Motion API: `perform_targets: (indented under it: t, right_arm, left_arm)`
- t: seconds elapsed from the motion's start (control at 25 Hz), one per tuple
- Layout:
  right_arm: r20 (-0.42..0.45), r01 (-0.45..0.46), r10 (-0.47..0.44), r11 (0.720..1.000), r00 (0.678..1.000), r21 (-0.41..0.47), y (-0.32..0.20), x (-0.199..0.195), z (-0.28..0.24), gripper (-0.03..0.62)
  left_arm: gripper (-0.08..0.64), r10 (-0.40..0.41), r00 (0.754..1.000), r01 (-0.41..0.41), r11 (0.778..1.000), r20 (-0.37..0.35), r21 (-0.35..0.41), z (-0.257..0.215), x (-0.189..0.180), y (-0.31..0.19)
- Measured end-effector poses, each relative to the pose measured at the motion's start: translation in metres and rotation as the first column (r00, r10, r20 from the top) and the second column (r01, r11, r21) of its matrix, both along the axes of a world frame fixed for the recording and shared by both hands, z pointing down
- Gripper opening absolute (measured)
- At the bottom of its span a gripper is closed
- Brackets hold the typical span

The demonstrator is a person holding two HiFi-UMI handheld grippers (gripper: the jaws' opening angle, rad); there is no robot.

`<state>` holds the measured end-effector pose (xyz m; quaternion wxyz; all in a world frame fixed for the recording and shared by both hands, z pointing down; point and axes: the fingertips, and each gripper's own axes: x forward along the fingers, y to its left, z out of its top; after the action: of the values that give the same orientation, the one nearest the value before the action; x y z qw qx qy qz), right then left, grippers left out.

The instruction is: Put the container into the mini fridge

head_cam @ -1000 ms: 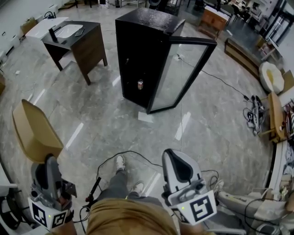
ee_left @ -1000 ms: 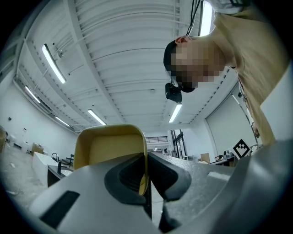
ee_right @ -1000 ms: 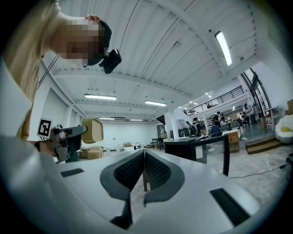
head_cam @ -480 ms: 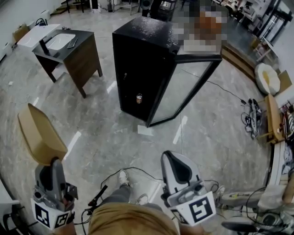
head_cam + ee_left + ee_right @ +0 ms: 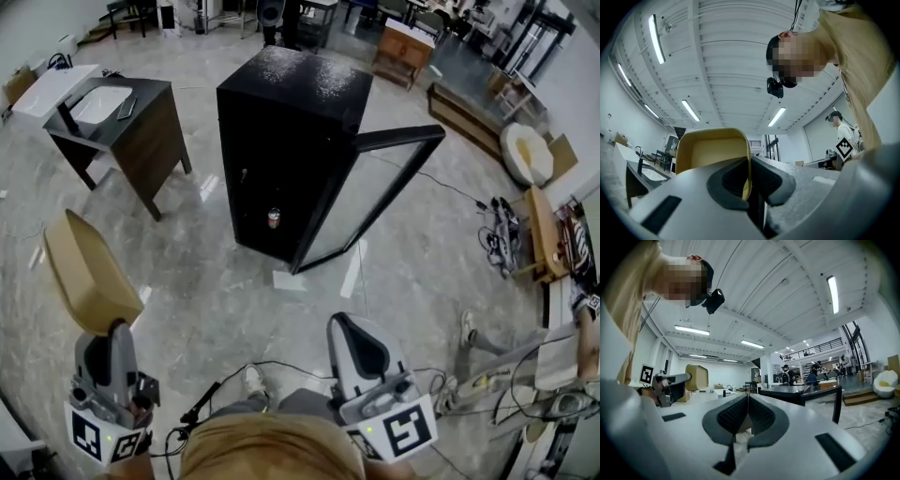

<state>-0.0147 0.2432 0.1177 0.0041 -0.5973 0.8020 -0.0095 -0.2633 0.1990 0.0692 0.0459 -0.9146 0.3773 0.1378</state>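
Note:
In the head view my left gripper (image 5: 105, 325) is shut on the rim of a tan, open container (image 5: 84, 272), which tilts up at the lower left. The left gripper view shows that rim (image 5: 712, 151) pinched between the dark pads (image 5: 764, 180). My right gripper (image 5: 348, 323) is shut with nothing in it; its pads (image 5: 733, 414) meet in the right gripper view. The black mini fridge (image 5: 286, 131) stands ahead on the floor, its glass door (image 5: 370, 202) swung open to the right. A small can (image 5: 274, 218) sits low inside. Both grippers are well short of the fridge.
A dark wooden table (image 5: 141, 141) with a white basin stands left of the fridge. A sheet of paper (image 5: 289, 280) lies before the door. Black cables (image 5: 262, 366) trail by my shoe (image 5: 250, 381). More cables and gear (image 5: 502, 234) are at the right.
I have walked across the floor: the fridge and table sit lower and further left in the head view. Both grippers came along, and the container stays gripped.

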Motion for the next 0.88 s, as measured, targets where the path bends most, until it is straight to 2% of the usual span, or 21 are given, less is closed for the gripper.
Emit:
perform_targets:
  t: [0.4,0.64,0.88]
  right_arm:
    - [0.004,-0.025,0.025,0.999,1.000,0.027,-0.029,-0.004,-0.014,0.002]
    - [0.025,-0.009,0.008,0.999,1.000,0.041,-0.063,0.006,-0.012,0.002]
    - [0.039,0.024,-0.026,0.999,0.999,0.047,-0.132,0.030,-0.007,0.002]
  left_arm:
    - [0.015,0.026,1.000,-0.027,1.000,-0.017,-0.015,0.002,-0.005,-0.029]
    - [0.015,0.037,0.999,-0.037,0.999,-0.010,-0.031,0.008,0.013,-0.053]
    - [0.015,0.033,0.999,-0.033,0.999,0.009,-0.031,0.015,0.047,-0.108]
